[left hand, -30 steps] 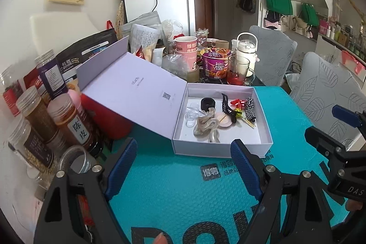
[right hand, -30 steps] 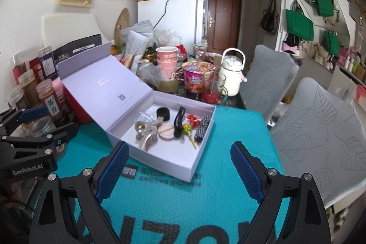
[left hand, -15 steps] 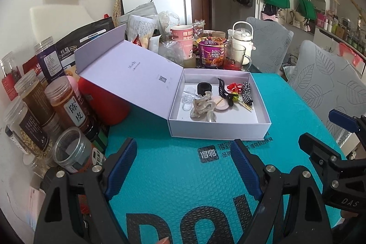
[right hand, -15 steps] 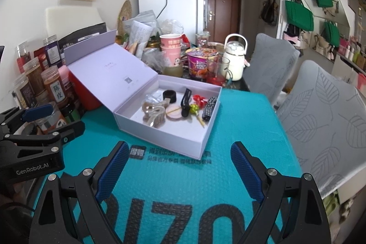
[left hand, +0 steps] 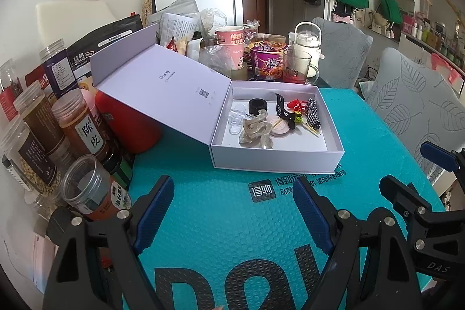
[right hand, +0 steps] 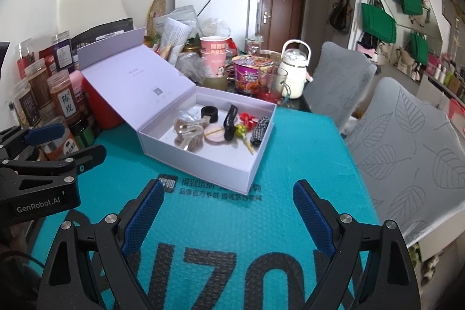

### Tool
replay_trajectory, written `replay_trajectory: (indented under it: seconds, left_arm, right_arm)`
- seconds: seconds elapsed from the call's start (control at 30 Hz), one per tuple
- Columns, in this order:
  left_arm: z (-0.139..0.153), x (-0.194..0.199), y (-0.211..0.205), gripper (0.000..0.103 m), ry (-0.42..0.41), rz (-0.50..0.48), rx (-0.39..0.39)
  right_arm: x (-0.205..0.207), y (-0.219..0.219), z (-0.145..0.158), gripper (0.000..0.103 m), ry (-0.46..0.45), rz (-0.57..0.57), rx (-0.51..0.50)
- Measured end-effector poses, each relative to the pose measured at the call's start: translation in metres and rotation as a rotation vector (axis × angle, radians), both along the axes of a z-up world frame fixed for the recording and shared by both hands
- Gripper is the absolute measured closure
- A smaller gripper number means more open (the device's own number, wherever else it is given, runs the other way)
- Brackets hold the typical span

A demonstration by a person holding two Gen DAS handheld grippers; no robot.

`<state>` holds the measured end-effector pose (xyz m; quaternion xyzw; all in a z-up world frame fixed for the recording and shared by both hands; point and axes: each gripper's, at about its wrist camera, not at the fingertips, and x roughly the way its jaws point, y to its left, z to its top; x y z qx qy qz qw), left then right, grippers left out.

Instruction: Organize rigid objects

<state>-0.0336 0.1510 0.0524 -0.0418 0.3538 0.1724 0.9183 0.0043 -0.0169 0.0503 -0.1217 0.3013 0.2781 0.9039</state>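
Both grippers, left (left hand: 232, 211) & right (right hand: 229, 211), spread wide, empty, above teal mat (left hand: 221, 222). Open box (left hand: 276, 156) w/ hair clips (left hand: 257, 132) ahead. Only right view shows left gripper's side; left view shows jars (left hand: 87, 193) close up.

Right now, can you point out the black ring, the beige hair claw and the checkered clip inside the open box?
black ring (left hand: 257, 106), left wrist view, on its near outer wall.
beige hair claw (left hand: 255, 131), left wrist view, on its curved middle.
checkered clip (right hand: 259, 127), right wrist view, on its patterned body.
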Motion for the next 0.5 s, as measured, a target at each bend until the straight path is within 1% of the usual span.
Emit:
replay_trajectory:
  seconds: [0.4,0.5]
  left_arm:
    - [-0.0065,0.0016,-0.0013,0.019,0.017,-0.009,-0.020]
    - [-0.0076,0.0027,-0.0032,0.019,0.027,-0.012,-0.009]
  right_arm:
    - [0.0010,-0.0011,-0.0038,0.012,0.008,-0.007,-0.014]
    - [0.0013,-0.0014,-0.0037,0.012,0.009,-0.007,-0.014]
